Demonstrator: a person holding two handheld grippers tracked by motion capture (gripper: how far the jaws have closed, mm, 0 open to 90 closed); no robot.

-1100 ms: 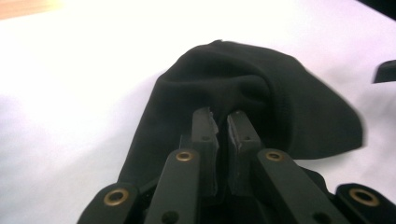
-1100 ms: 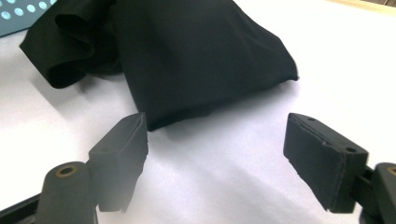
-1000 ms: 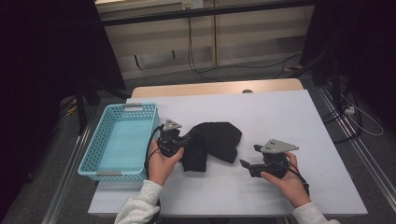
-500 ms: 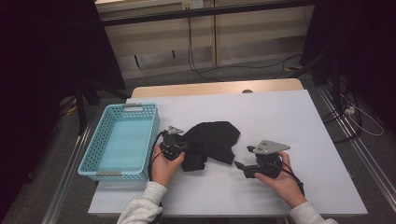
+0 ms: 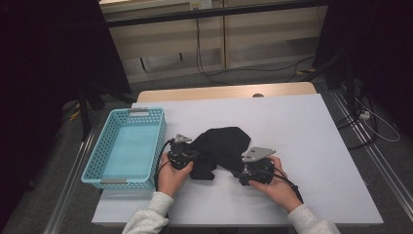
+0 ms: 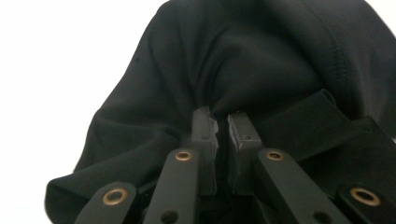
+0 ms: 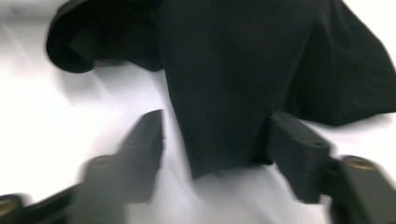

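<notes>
We have a black garment lying crumpled at the lower middle of the high view, on the white table, just right of the empty turquoise basket. Our left gripper sits at the cloth's left edge, and in the left gripper view its jaws are pressed together on a bunched fold of the fabric, which puckers right at the pads. We judge this pinch anchors one side so the other can be pulled out flat or folded. Our right gripper comes in from the lower right, its body tilted toward the cloth. In the right gripper view its jaws stand apart and have just been closing, with a flat tongue of the garment lying between them but not yet squeezed. Both hands rest low near the table, forearms entering from the bottom edge, wrists angled inward toward each other.
</notes>
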